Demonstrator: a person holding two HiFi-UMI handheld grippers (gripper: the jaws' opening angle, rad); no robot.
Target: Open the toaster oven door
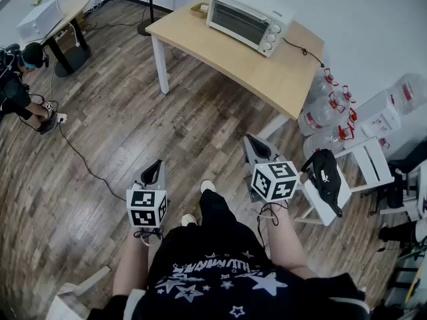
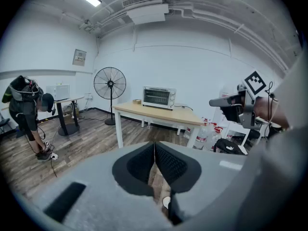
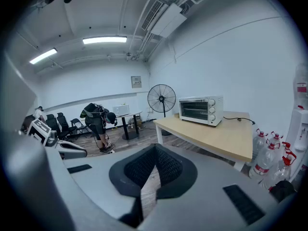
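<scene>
— How are your grippers now?
— My left gripper [image 2: 154,148] is closed, jaws together, with nothing between them. My right gripper [image 3: 154,153] is the same, closed and empty. Both touch nothing.
— And the oven?
— The oven [image 1: 248,20] stands on the table [image 1: 267,79], well apart from me, its door [image 1: 233,20] shut.

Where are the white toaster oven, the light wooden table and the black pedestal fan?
white toaster oven [image 1: 235,20]: head view, on its glass door.
light wooden table [image 1: 267,72]: head view, on the bare top.
black pedestal fan [image 2: 110,83]: left gripper view, on the round grille.
</scene>
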